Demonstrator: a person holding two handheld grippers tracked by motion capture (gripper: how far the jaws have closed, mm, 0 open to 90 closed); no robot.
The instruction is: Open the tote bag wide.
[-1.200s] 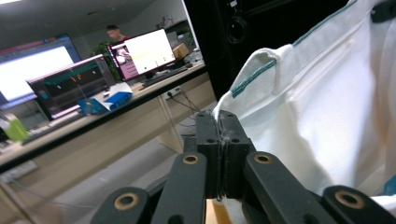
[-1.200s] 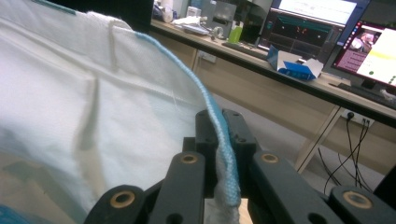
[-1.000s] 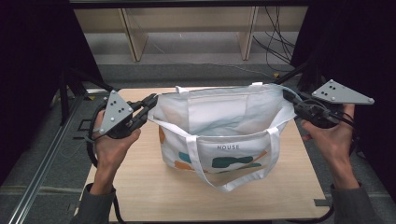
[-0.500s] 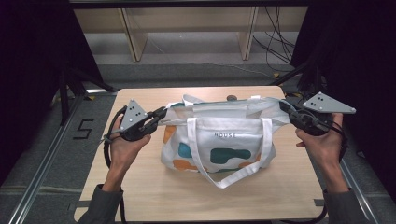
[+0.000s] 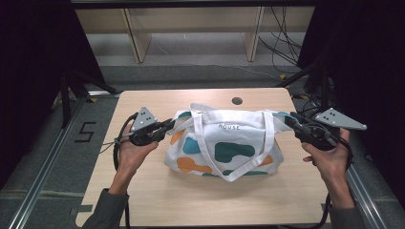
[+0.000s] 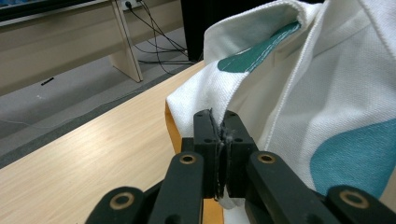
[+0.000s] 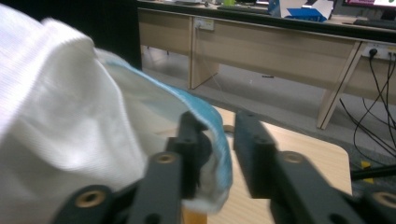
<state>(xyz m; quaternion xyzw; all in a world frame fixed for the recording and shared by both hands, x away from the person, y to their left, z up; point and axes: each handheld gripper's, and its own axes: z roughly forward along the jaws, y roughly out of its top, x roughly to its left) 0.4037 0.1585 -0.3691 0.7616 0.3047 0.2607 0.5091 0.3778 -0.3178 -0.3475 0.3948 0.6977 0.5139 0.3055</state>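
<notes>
Light wooden worktop [image 5: 157, 200] with rounded corners and a small dark round hole [image 5: 237, 100] near its far edge; grey floor and pale wooden furniture legs beyond.

White canvas tote bag [image 5: 224, 143] with teal and orange blotches, lying flat on its side at the middle of the worktop, one looped handle [image 5: 229, 174] draped over its near face toward the near edge, small dark lettering just below the upper hem. Stretched between the two tools, one at each end of its upper hem.

Left hand [image 5: 131, 155] entering from the near edge, carrying the left tool [image 5: 168, 126], directed toward the bag's left corner. In the left gripper view, jaws pressed together on a fold of white cloth at the bag's corner [image 6: 219, 135], fabric pinched between the pads, a teal-lined seam rising just above.

Right hand [image 5: 329, 160] entering from the near right, carrying the right tool [image 5: 290, 119], grey three-cornered plate [image 5: 340, 119] on top, directed toward the bag's right corner. In the right gripper view, jaws spread apart and just been opening, with the blue-edged hem [image 7: 219, 140] lying against one jaw and clear of the other; cloth between the jaws, not clamped.

Dark cables [image 5: 116, 148] trailing from the left tool back along the forearm.
</notes>
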